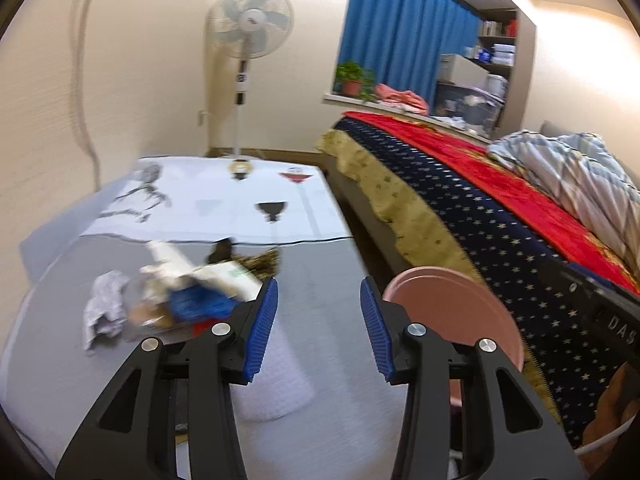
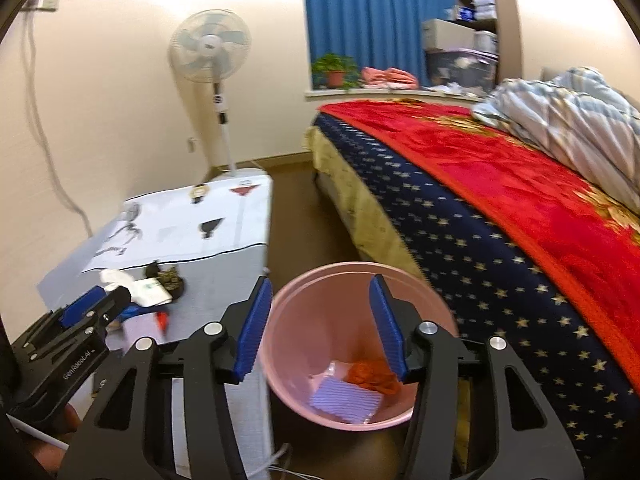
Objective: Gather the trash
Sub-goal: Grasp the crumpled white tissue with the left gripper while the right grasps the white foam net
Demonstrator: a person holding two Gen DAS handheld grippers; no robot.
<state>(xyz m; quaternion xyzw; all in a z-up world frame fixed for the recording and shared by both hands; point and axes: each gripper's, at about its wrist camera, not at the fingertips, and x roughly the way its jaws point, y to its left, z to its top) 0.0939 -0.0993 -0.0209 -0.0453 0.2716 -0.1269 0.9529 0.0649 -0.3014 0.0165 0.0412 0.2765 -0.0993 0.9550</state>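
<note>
The left wrist view alone showed the trash pile [image 1: 180,292] on the grey table [image 1: 320,264], at ten o'clock from the left gripper [image 1: 319,322], whose jaws stood apart and empty; the pink bin [image 1: 452,300] sat at two o'clock; only the right wrist view looked inside that bin, where an orange scrap [image 2: 372,374] and white paper [image 2: 346,400] lay below the right gripper [image 2: 322,328], its jaws also apart and empty.
</note>
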